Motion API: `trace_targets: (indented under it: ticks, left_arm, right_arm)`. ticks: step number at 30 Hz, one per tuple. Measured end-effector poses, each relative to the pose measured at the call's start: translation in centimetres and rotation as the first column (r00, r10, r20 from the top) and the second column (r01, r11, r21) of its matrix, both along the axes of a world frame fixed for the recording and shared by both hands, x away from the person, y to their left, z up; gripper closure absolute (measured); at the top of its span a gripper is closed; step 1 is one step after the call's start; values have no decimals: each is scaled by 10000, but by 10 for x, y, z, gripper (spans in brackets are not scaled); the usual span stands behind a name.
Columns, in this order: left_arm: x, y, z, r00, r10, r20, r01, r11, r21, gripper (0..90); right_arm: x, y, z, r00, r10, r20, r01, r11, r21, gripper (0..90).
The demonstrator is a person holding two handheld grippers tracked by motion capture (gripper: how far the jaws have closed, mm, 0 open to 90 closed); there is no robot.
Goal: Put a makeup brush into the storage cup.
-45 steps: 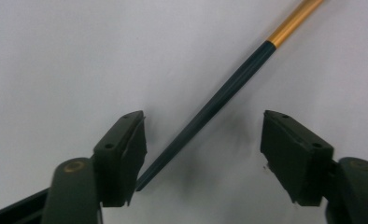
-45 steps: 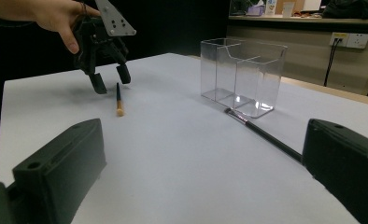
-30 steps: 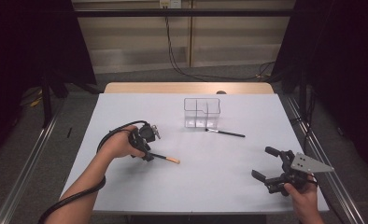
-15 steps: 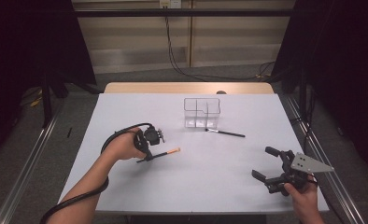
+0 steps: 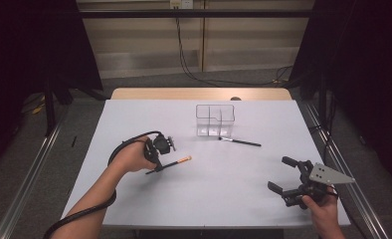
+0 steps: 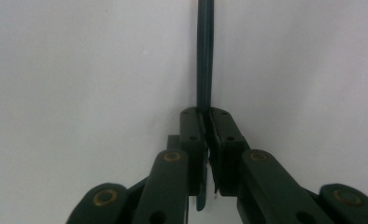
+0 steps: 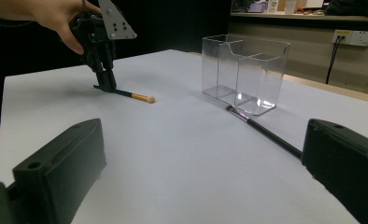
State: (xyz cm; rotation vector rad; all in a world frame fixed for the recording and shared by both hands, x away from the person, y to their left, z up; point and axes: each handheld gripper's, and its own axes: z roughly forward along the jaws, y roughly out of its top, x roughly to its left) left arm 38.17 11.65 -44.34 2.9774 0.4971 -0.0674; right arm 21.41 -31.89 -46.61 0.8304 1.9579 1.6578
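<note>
Left gripper (image 5: 156, 162) clamps slim dark orange-tipped brush (image 5: 176, 163) for lifting, left of clear plastic divided organiser (image 5: 214, 120); right gripper (image 5: 289, 176) gapes empty.

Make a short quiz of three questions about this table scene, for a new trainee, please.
1. True or false: the left gripper is shut on the brush with the orange tip.
2. Where does the black brush lie?
A. inside the clear box
B. on the table, just in front of the clear box
C. between the jaws of the right gripper
3. Fill the gap: the jaws of the right gripper stand ____.

Key
1. True; the left gripper view shows both jaws closed on the handle.
2. B
3. open, with nothing between them
</note>
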Motion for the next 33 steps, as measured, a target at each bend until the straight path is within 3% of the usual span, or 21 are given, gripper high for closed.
trace_targets:
  ticks: [6,12,14,15,21,23,27,29,33]
  left_arm:
    - [0,3,0,9995,314,33,-313,9992,-230,847]
    - [0,10,0,9979,643,-91,-648,9944,-836,847]
    - [-1,12,0,9966,818,-73,-820,9885,-1268,847]
    - [-1,12,0,9966,818,-73,-820,9885,-1268,847]
    - [0,15,1,9936,1130,24,-1101,9724,-2059,847]
    - [-1,16,1,9927,1204,51,-1160,9660,-2311,847]
    - [-2,20,1,9879,1542,142,-1436,9462,-2899,847]
    - [-2,21,1,9854,1697,121,-1565,9318,-3276,847]
    - [-5,24,1,9801,1979,169,-1737,8950,-4109,847]
  right_arm:
    - [0,-1,0,10000,-7,0,7,10000,15,0]
    - [0,-1,0,10000,-3,-8,3,10000,23,0]
    - [0,-1,0,10000,14,-21,-14,10000,13,0]
    - [0,-1,0,10000,14,-21,-14,10000,13,0]
    - [0,0,0,10000,6,-8,-6,10000,13,0]
    - [0,-1,0,10000,4,0,-4,10000,18,0]
    - [0,-1,0,10000,1,-18,-1,10000,22,0]
    - [0,-1,0,10000,31,-25,-31,10000,4,0]
    - [0,0,0,10000,33,-11,-33,10000,6,0]
